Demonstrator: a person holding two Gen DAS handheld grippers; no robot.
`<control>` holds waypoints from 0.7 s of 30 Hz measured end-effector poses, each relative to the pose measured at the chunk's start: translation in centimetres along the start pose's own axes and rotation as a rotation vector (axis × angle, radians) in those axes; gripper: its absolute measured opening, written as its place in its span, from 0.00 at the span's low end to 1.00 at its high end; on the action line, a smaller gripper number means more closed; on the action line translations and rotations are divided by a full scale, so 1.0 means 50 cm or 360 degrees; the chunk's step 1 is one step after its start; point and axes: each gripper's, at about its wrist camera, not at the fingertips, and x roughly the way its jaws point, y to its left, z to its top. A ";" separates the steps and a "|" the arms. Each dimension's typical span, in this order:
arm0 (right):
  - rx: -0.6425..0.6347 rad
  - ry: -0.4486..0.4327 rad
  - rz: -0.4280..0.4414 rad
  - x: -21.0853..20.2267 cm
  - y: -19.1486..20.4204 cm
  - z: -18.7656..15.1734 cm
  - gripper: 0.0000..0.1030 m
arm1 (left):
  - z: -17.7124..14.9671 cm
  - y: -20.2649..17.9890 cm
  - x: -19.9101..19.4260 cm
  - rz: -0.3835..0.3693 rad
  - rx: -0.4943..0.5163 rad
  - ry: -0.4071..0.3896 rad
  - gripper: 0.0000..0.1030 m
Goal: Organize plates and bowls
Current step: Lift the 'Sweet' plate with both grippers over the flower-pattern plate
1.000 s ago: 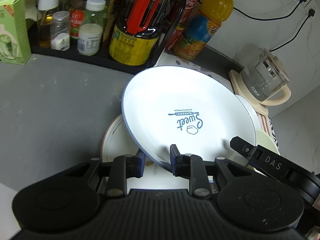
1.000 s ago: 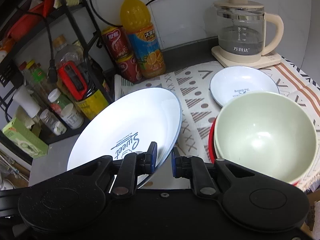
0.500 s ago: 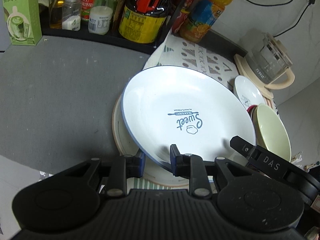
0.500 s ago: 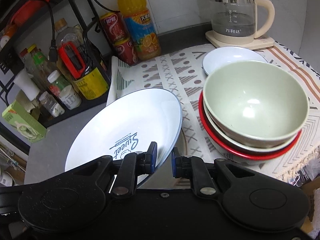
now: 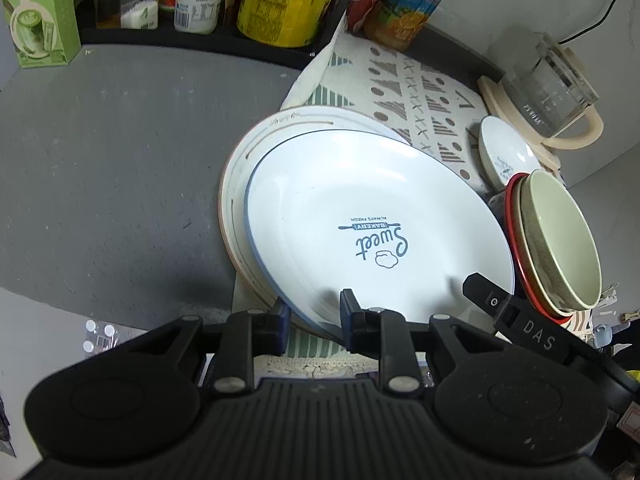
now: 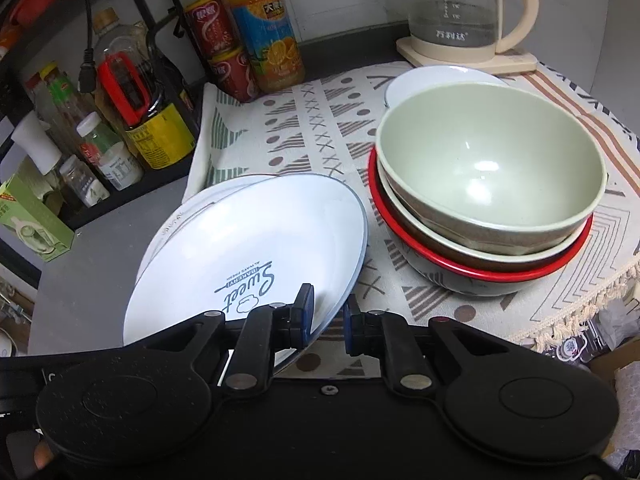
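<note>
A white plate with blue "Sweet" print is held by both grippers at its near rim, tilted just above a cream plate lying on the patterned cloth. My left gripper is shut on the plate's near-left rim. My right gripper is shut on its right rim. A stack of bowls, green on top of a red-rimmed one, stands to the right. A small white dish lies behind the stack.
A glass kettle on a cream base stands at the back right. Bottles, cans and jars line the back and a black rack at the left. A green carton stands far left. The grey counter lies left of the cloth.
Both grippers have carried the white plate back and down, so it now hangs low over the cream plate. The bowl stack looms closer in the right wrist view.
</note>
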 end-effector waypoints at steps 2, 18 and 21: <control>-0.0008 0.0010 -0.0005 0.006 0.001 0.000 0.14 | 0.000 -0.005 0.003 0.0009 0.0030 -0.0009 0.23; -0.0023 0.0042 0.0006 0.038 -0.002 0.019 0.10 | 0.020 -0.023 0.014 0.0194 0.0104 0.0091 0.38; -0.0015 0.0051 0.0005 0.045 -0.002 0.024 0.10 | 0.031 -0.014 0.009 0.0225 0.0080 0.0073 0.46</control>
